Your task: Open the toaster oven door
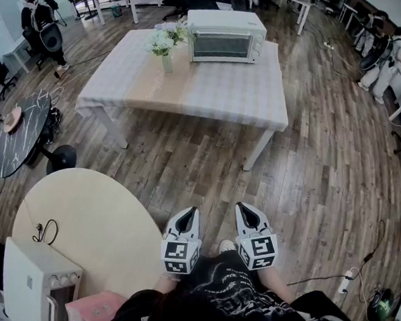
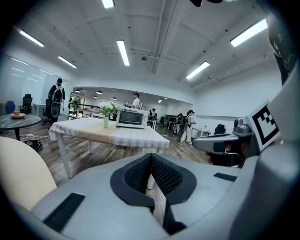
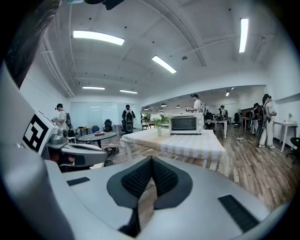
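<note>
The toaster oven (image 1: 225,39) stands on the cloth-covered table (image 1: 215,95), towards that table's far right corner. Its glass door (image 1: 219,45) is shut and faces the table's near edge. A vase of white flowers (image 1: 164,48) stands on the table too, just left of the oven. Both grippers are well short of the table, over the wooden floor (image 1: 315,173) off its near side. They sit side by side and point towards it. The left gripper (image 1: 187,215) has its jaws closed, the ribbed pads (image 2: 138,176) meeting at the tips with nothing between them. The right gripper (image 1: 244,210) is closed in the same way and is also empty. A round cream table (image 1: 86,217) lies off the table's near left corner, and a dark round table (image 1: 22,134) sits farther to its left. Several people stand beyond the table's far side.
</note>
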Motion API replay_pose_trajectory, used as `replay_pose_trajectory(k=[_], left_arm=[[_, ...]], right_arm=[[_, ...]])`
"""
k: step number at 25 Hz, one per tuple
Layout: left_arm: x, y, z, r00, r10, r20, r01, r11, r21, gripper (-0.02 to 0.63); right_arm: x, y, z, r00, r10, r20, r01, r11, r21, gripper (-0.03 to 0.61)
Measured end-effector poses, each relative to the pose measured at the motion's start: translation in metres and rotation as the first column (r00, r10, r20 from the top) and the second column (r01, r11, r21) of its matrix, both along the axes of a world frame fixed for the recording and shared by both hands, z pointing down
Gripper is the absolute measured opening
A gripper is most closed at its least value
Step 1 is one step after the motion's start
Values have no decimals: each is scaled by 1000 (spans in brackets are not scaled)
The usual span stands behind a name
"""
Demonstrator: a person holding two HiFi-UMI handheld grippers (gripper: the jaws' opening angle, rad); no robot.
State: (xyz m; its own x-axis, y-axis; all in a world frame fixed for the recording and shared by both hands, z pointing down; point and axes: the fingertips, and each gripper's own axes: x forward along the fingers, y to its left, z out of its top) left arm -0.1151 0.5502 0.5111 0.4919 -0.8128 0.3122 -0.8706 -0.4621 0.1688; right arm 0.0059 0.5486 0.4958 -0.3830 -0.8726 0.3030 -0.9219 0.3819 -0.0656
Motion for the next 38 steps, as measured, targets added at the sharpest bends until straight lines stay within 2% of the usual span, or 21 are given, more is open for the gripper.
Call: replay_pose_trajectory(k=[7, 18, 20, 25, 30, 38], left_arm=[[15, 3, 2, 1000, 21, 16, -21, 1000, 1, 20], [64, -8, -3, 999, -18, 44, 18, 1000, 9, 20], [76, -11, -3, 998, -39, 42, 38, 999, 15, 20], [100, -21, -4, 994, -104, 33, 103, 994, 36, 20], [112, -22, -4, 992, -120, 43, 118, 992, 37, 20], [109, -21, 10, 985, -158, 73, 158, 987, 6, 20]], right_arm=[[14, 2, 4, 1000, 20, 5, -20, 1000, -5, 6], [66, -15, 3, 999, -3, 44, 3, 1000, 2, 16], [76, -19, 4, 998, -36, 48, 37, 999, -5, 127], [111, -31, 2, 996, -68, 56, 67, 998, 13, 204], [137, -39, -1, 997, -51, 65, 50, 998, 25, 217], [147, -41, 14, 997, -53, 60, 54, 999, -11, 265]])
